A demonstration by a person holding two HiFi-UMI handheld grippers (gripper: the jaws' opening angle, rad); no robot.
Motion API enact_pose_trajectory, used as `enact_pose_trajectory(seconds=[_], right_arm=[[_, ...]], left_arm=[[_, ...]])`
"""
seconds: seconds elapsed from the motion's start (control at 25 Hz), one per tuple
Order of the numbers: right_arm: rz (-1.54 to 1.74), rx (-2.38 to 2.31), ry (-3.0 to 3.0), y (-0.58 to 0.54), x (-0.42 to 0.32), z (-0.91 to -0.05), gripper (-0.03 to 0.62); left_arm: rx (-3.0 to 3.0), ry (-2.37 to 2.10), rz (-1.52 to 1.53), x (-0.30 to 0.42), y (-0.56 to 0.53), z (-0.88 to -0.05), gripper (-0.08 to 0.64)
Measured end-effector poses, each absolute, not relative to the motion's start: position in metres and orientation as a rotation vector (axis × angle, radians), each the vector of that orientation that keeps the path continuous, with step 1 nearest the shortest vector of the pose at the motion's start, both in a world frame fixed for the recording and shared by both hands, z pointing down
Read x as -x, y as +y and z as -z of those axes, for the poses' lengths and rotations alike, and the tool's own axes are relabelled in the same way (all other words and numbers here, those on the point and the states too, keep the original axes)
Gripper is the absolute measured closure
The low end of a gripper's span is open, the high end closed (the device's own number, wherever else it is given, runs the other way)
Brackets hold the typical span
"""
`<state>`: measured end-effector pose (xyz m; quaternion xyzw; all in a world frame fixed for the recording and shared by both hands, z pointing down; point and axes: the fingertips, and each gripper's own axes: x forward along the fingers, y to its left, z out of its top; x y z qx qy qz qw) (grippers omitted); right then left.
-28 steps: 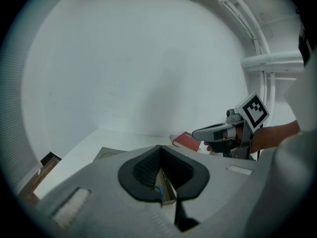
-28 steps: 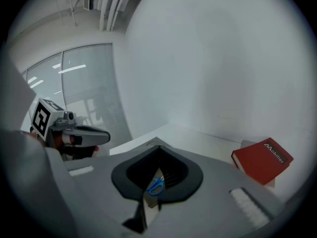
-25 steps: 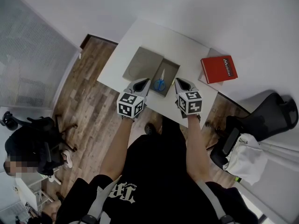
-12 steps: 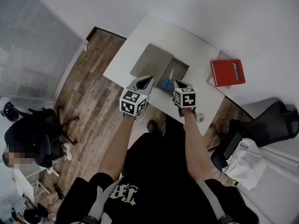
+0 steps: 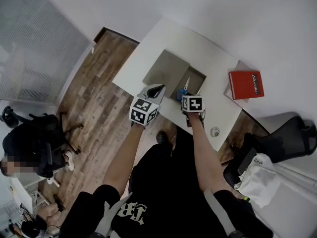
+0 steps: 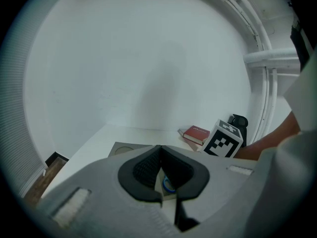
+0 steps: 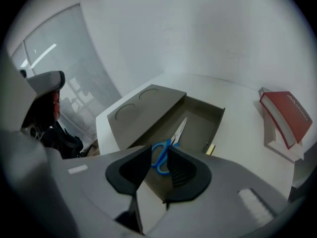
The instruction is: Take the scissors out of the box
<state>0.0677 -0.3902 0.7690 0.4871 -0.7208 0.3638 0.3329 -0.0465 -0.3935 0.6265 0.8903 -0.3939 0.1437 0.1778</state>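
Scissors [image 5: 186,85] with blue handles lie in an open grey box [image 5: 198,78] on the white table [image 5: 148,48]. Their blades [image 7: 180,127] point toward the far end. My right gripper [image 5: 185,94] tips steeply down over the box's near end. Its jaws [image 7: 158,150] have just been opening and stand apart with nothing between the pads; the blue handles show in the gap below. My left gripper [image 5: 159,88] hovers beside the box's near left corner, jaws [image 6: 159,148] shut on nothing.
The grey lid [image 5: 168,67] lies flat left of the box. A red book [image 5: 246,84] rests at the table's right end, a small round object [image 5: 214,131] near the front corner. An office chair [image 5: 290,133] stands to the right, a seated person [image 5: 25,152] at lower left.
My right gripper has dropped toward the box and tipped nose-down, so its marker cube now covers its jaws. The left gripper has edged forward toward the box.
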Motion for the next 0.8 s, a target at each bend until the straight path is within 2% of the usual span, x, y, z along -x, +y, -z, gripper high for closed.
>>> enact_pose_trajectory(seconds=[0.36, 0.8], right_arm=[[-1.017, -1.266, -1.729, -0.39, -0.062, -0.804, 0.462], [-1.045, -1.124, -1.514, -0.385, -0.057, -0.834, 0.475]], left_arm=[[-2.517, -1.105, -0.395, 0.065, -0.412, -0.636, 0.561], [-2.51, -1.106, -0.38, 0.088, -0.416, -0.638, 0.561]])
